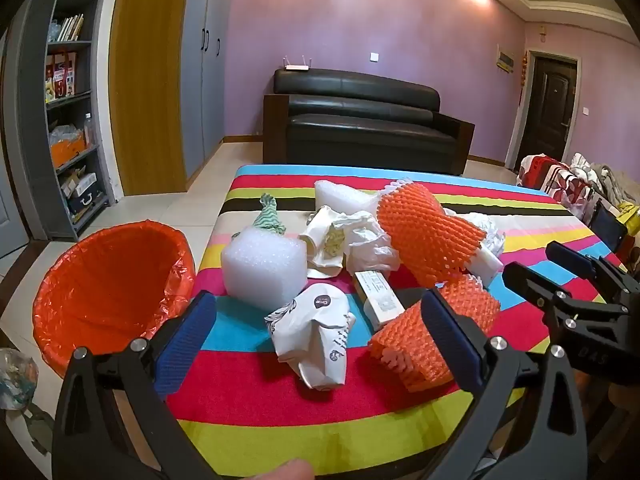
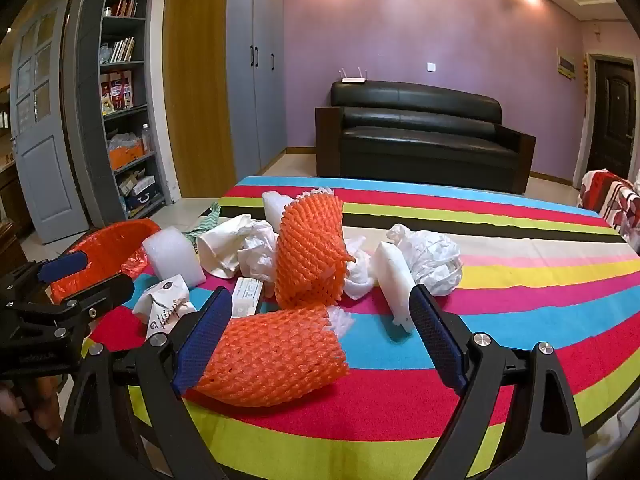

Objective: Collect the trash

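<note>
Nearest me, my left gripper (image 1: 320, 344) and right gripper (image 2: 320, 336) had fingers apart; trash bin (image 1: 72, 280) looked empty, nothing collected.

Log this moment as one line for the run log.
left tongs: open, empty | right tongs: open, empty | trash bin: nothing visible inside

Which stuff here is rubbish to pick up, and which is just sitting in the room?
For the job:
near orange foam net sleeve
white bubble-wrap block
crumpled white printed paper bag
small white cardboard box
orange-lined trash bin

Just there:
black leather sofa
grey bookshelf
</note>
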A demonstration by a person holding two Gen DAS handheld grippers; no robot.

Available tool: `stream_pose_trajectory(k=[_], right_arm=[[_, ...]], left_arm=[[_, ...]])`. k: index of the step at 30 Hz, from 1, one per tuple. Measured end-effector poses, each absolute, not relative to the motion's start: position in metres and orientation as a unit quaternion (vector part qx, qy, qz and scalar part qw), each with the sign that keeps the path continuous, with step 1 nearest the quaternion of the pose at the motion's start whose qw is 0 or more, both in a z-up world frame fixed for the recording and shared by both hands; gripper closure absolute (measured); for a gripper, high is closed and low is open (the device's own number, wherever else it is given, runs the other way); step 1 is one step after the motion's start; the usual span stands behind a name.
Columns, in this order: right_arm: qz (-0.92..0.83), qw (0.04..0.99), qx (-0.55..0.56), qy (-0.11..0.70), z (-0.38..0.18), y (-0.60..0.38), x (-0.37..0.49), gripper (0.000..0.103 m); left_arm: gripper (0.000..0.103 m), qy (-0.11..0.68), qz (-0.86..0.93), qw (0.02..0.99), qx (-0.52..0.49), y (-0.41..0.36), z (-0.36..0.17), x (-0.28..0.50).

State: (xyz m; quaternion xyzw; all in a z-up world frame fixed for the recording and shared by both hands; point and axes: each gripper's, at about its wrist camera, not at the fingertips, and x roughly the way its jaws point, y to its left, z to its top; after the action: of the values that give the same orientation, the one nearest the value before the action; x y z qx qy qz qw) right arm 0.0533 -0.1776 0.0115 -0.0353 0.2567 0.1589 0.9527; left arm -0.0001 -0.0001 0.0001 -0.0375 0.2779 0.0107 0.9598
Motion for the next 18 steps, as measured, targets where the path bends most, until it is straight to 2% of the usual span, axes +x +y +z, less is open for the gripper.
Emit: stream_pose_trajectory(k=[18], right_arm=[[0.159, 0.952, -0.029, 0.259, 0.0128, -0.1795, 0.0548, 0.019]], left_arm=[[0.004, 0.28, 0.011, 0.959, -0.042, 0.0026, 0.005, 0.0017]])
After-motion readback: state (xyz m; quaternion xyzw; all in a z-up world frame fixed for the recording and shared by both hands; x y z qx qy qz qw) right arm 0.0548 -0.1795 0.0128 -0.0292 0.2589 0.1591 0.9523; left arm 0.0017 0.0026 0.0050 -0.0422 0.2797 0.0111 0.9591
